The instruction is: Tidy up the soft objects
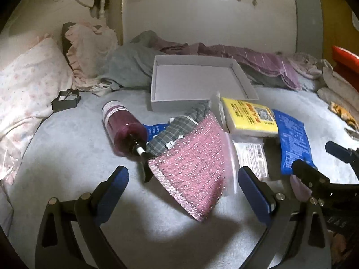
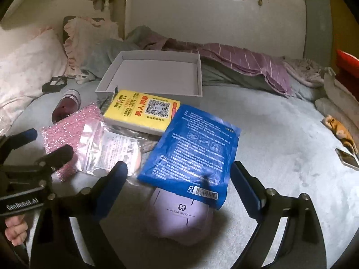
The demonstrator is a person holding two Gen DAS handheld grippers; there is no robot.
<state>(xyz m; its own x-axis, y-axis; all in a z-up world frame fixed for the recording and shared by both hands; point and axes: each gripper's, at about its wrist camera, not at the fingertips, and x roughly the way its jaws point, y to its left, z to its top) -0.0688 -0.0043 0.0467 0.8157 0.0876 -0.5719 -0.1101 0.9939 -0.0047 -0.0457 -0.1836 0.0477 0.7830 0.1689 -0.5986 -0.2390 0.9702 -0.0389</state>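
Observation:
A heap of soft items lies on the grey bed. A pink sparkly bubble pouch (image 1: pixel 190 172) lies between the tips of my left gripper (image 1: pixel 182 177), which is open and holds nothing. Behind the pouch are a grey plaid cloth (image 1: pixel 175 127), a yellow packet (image 1: pixel 249 116) and a clear zip bag (image 1: pixel 251 157). My right gripper (image 2: pixel 179 170) is open over the near end of a blue packet (image 2: pixel 193 150), which partly covers a lilac pouch (image 2: pixel 179 217). An empty white box (image 2: pixel 157 76) stands behind the heap. The left gripper (image 2: pixel 48 143) shows at the left edge, over the pink pouch (image 2: pixel 67 132).
A maroon pump bottle (image 1: pixel 121 130) lies left of the heap. Pillows (image 1: pixel 27 89) line the left side and crumpled clothes (image 1: pixel 258 60) run along the wall. A phone (image 2: pixel 347 159) and an orange toy (image 2: pixel 338 130) lie at the right. A hand (image 2: pixel 15 231) holds the left gripper.

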